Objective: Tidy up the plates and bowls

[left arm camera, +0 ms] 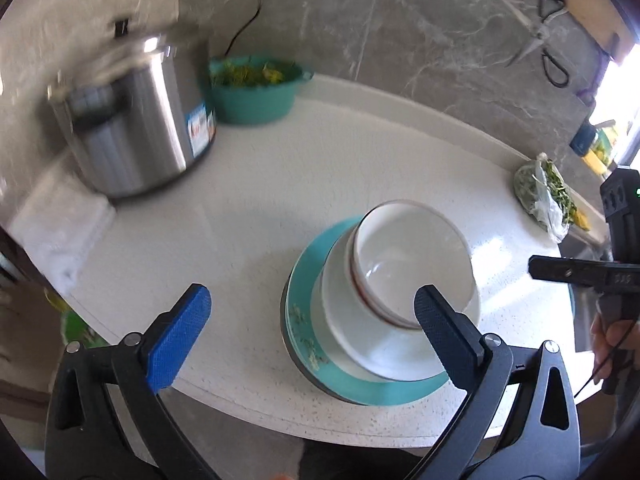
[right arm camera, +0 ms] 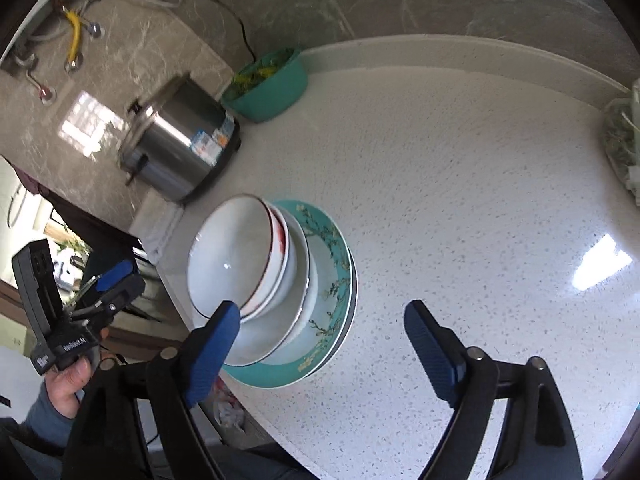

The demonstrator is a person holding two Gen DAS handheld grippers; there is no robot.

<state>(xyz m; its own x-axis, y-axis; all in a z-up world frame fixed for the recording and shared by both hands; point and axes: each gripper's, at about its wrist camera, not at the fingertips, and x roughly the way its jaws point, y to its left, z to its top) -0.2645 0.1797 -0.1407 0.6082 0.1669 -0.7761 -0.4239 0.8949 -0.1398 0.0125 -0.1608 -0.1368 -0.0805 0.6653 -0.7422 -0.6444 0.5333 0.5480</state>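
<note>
A stack of dishes stands on the white counter: a teal floral plate (left arm camera: 352, 384) (right arm camera: 332, 264) at the bottom, a white plate (left arm camera: 360, 344) (right arm camera: 272, 336) on it, and white bowls (left arm camera: 412, 256) (right arm camera: 232, 256) nested on top. My left gripper (left arm camera: 312, 308) is open and empty, its right finger in front of the stack's near edge. My right gripper (right arm camera: 320, 322) is open and empty, its left finger in front of the bowls' rim. The right gripper also shows at the right edge of the left wrist view (left arm camera: 580, 272), and the left gripper shows in the right wrist view (right arm camera: 108, 284).
A steel cooker pot (left arm camera: 132, 128) (right arm camera: 180, 144) and a teal basin of greens (left arm camera: 256, 88) (right arm camera: 268, 84) stand at the back left by the wall. A plastic bag of greens (left arm camera: 544, 196) lies at the right. The counter's front edge (left arm camera: 280, 420) is close.
</note>
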